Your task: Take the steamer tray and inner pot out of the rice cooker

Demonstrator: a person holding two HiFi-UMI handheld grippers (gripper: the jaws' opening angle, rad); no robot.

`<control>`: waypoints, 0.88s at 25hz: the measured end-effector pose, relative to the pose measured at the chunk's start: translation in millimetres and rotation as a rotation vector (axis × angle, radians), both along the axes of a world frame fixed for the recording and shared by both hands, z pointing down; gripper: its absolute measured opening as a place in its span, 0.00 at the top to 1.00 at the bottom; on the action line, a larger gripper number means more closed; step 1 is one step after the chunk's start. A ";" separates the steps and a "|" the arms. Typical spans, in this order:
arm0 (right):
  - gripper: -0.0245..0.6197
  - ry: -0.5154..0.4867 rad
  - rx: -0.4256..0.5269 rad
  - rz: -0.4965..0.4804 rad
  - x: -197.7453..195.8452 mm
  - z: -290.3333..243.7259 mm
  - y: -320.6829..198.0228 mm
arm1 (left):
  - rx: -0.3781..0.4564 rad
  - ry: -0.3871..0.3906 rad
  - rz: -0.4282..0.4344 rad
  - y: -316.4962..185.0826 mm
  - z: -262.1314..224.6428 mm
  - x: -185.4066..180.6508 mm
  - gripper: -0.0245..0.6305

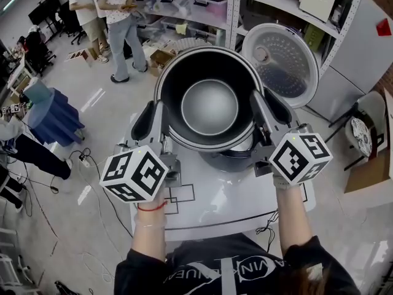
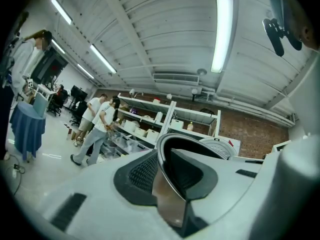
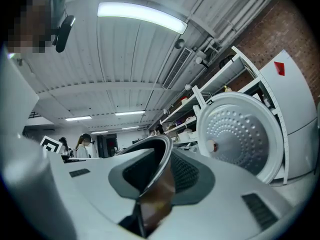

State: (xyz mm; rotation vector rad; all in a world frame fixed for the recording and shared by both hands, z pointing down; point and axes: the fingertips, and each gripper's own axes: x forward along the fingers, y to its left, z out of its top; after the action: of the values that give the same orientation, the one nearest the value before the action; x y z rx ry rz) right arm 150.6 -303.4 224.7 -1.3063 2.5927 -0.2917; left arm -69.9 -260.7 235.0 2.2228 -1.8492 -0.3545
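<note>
Shows a round, dark metal inner pot (image 1: 209, 106) with a pale grey bottom, mouth up and roughly level, held just above the white rice cooker body (image 1: 236, 160). Sits between the two grippers: left gripper (image 1: 161, 112) clamped partway closed on the left side of the rim, right gripper (image 1: 256, 103) likewise on the right side, thin wall pinched between ridged pads in both gripper views. Round, so no long axis; both hands equally near. Behind at the right, the open white lid (image 1: 284, 57). Toward the person, a bare white table (image 1: 233, 204), probably the set-down spot. No steamer tray visible. Beyond, a busy workshop with metal shelves (image 1: 202, 5) and standing people (image 1: 116, 17).
</note>
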 end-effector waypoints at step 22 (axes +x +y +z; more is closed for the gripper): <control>0.82 -0.001 -0.105 -0.054 -135.3 56.0 113.2 | -0.100 0.033 -0.042 123.5 59.9 -133.3 0.85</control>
State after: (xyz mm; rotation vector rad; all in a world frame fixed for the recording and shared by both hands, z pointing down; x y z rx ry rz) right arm 15.2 -190.2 280.8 -1.2696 2.6479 -0.4429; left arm -203.2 -137.2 294.8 2.1025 -1.8570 -0.2973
